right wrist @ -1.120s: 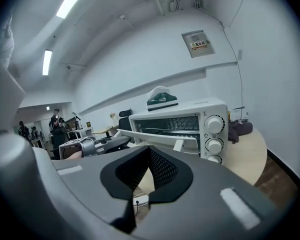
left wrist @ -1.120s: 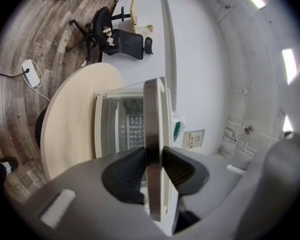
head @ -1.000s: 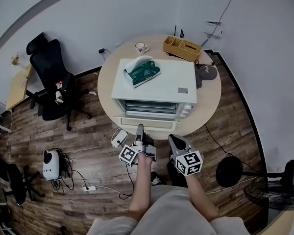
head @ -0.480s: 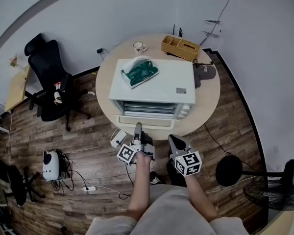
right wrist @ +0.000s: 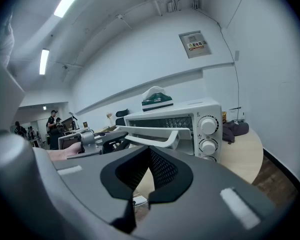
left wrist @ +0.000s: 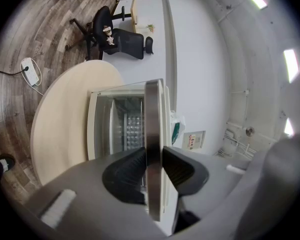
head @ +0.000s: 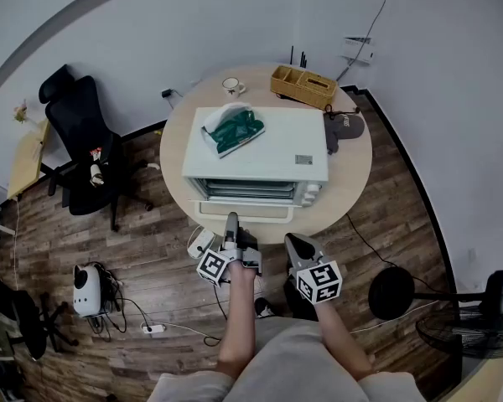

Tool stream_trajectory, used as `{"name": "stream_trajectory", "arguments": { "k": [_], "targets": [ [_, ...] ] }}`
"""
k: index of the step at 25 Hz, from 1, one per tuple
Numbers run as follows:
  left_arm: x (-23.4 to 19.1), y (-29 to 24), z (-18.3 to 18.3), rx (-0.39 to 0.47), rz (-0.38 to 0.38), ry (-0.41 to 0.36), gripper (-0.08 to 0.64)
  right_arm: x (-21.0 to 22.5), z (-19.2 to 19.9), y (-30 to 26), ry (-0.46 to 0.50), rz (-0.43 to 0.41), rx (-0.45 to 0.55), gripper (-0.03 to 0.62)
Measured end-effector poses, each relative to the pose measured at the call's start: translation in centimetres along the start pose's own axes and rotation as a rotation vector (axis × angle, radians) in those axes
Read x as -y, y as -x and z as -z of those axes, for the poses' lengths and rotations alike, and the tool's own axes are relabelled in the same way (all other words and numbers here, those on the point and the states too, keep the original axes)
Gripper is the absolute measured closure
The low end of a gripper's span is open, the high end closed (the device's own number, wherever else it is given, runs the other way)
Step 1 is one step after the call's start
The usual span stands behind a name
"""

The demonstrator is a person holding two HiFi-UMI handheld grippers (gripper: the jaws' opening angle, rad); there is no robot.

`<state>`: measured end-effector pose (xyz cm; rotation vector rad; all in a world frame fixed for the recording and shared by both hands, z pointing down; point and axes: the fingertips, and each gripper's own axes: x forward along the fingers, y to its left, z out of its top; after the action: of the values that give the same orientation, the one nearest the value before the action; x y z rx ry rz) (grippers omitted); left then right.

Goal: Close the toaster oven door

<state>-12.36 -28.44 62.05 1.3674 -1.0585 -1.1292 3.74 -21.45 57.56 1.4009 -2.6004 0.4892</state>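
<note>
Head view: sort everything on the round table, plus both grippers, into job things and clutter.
Job: toaster oven; its open door; door handle, gripped by the left gripper.
Lying about: mug; wooden tray; green packet on the oven; dark cloth; right gripper, shut, empty.

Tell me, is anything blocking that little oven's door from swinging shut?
Nothing visible does. The door lies folded down in front of the toaster oven, and nothing pokes out of its opening. The left gripper is at the handle: its jaws have just been closing, and the handle sits between them.
</note>
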Motion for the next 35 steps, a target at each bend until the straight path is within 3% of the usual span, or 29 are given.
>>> {"name": "stream_trajectory", "arguments": {
  "k": [18,35],
  "targets": [
    [0.8,-1.9,-0.2,-0.013,0.011,0.005,0.402,0.5,-0.4,-1.0,0.015,-0.005,-0.008,0.592],
    [1.5,-4.4,-0.3,-0.020,-0.025,0.020,0.402,2.0,-0.8,-2.4,0.018,-0.004,-0.004,0.592]
  ]
}}
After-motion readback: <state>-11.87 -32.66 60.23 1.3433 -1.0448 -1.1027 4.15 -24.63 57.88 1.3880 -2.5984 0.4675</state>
